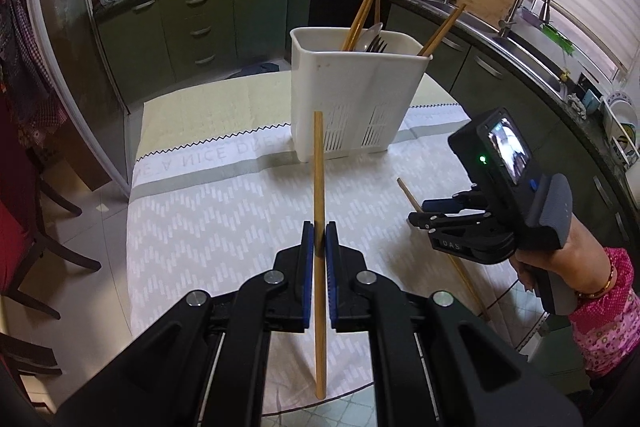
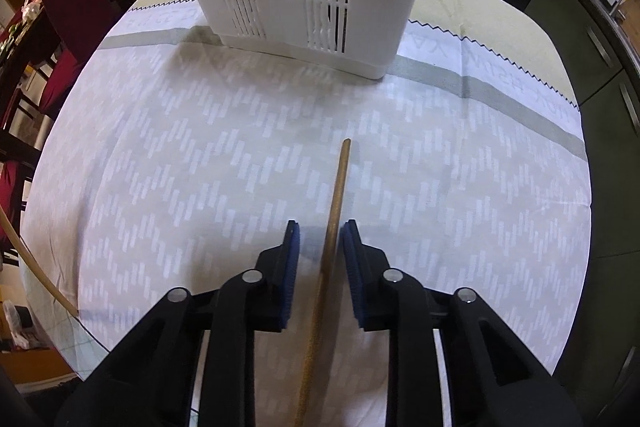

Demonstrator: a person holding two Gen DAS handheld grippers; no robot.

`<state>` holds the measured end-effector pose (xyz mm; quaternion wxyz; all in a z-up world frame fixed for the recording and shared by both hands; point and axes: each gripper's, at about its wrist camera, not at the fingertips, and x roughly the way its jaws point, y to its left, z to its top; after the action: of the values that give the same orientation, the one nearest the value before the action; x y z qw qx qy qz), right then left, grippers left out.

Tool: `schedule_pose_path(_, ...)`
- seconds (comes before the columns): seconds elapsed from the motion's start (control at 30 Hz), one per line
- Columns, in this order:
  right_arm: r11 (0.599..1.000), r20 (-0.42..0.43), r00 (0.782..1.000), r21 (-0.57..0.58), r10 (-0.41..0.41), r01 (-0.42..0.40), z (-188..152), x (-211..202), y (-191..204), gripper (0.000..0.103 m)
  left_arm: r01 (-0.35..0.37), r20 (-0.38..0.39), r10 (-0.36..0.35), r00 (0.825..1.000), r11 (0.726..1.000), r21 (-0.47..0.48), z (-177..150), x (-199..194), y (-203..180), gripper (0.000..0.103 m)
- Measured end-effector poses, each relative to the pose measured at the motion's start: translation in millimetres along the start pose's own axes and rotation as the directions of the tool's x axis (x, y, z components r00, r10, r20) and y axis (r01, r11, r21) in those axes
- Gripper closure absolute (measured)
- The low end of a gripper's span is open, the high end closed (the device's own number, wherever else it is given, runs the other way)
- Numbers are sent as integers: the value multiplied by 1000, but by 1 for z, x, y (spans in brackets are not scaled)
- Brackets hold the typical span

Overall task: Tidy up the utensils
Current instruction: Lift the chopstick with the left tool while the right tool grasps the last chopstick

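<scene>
My left claw (image 1: 319,239) grips a chopstick (image 1: 319,163); my right claw (image 2: 320,239) straddles another (image 2: 336,195), unclosed, on the clothed surface (image 2: 160,147) before the caddy (image 1: 352,99).

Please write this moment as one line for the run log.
left gripper: shut on chopstick | right gripper: open, straddling second chopstick on tablecloth | utensil holder: upright

Chopstick (image 2: 326,267) base perhaps cropped below

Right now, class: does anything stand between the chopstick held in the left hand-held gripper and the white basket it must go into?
Nothing visible does. The left hand-held gripper grips the chopstick, and only bare tablecloth lies before the white basket. The right hand-held gripper stays off to the side.
</scene>
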<state>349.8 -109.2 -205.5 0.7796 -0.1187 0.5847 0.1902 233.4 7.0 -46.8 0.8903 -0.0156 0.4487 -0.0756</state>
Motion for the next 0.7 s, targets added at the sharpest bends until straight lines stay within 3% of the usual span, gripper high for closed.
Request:
schedule_pose_path(0.13,1000,1,1000,13,3,-3,3,1,0,96,9,4,-9,1000,1000,5,-1,-2,-1,97)
schedule_pose_path(0.43,998,53,998,37,43,-45,-3,-14,-8,97,6,12,-6,1000,1000,14,-3,-5,-3,97)
schedule_pose_path(0.7,993,201,974,47,100,-112,-28,-75,-20,97,6,30,-6,1000,1000,8,-1,-16,0,97)
